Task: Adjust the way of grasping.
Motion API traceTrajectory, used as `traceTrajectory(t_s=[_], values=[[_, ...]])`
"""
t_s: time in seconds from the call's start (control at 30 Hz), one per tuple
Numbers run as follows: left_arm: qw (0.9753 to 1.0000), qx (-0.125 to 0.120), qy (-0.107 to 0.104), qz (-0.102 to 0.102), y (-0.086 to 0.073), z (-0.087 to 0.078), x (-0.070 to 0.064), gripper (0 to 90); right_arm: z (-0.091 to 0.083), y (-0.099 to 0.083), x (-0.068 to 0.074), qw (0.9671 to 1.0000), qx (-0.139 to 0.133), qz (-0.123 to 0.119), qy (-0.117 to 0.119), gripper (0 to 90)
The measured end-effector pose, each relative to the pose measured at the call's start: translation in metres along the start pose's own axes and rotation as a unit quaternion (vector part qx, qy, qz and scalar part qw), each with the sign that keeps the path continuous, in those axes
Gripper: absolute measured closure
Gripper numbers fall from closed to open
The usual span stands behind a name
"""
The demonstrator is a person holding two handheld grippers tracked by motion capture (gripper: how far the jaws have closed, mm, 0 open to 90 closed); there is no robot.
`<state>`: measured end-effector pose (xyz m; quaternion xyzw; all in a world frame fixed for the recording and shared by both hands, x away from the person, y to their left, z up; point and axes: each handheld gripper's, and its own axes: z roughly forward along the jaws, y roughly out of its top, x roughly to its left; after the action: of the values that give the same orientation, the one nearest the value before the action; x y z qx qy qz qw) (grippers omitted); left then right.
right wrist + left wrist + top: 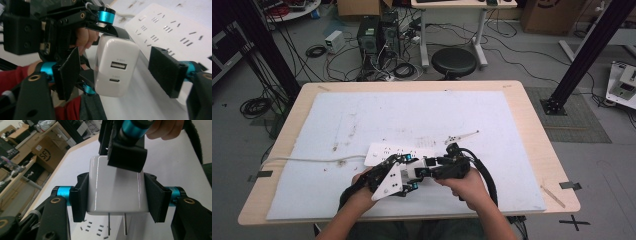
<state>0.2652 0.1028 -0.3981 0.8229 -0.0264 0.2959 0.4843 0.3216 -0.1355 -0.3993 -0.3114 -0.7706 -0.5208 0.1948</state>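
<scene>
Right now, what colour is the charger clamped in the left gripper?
White and glossy, the charger shows best in the left gripper view.

Left hand-held gripper [117, 200] clamped; right hand-held gripper [120, 72] jaws spread.

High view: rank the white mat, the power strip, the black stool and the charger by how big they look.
1. white mat
2. power strip
3. black stool; looks close to the strip and sits farther off, so unsure
4. charger

Hidden and cut-off parts around the white plastic wall charger [116, 187]

The black foam pad of the right gripper [127, 155] covers its top corner; the white power strip [172, 30] runs past the frame edge; port labels are too blurred to read.
</scene>
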Motion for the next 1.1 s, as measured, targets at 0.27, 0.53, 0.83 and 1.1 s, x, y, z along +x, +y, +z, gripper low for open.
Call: traceTrajectory(t_s=[0.27,0.53,0.83,1.1], values=[[1.0000,-0.003,0.007,-0.004,-0.002,-0.002,0.003,42.5,0.005,-0.001,-0.006,0.9994,-0.021,0.013,0.024,41.5],[0.9999,-0.005,0.012,-0.003,0.000,0.000,0.002,42.5,0.011,-0.005,-0.009,0.9985,-0.035,0.016,0.040,56.3],[0.9998,0.005,0.012,-0.013,0.001,-0.001,0.004,41.4,0.010,-0.006,-0.009,0.9978,-0.044,0.028,0.041,62.9],[0.9925,0.045,0.045,-0.105,-0.009,-0.030,0.029,20.8,-0.020,0.005,-0.002,0.9968,-0.075,-0.016,-0.020,63.3]])
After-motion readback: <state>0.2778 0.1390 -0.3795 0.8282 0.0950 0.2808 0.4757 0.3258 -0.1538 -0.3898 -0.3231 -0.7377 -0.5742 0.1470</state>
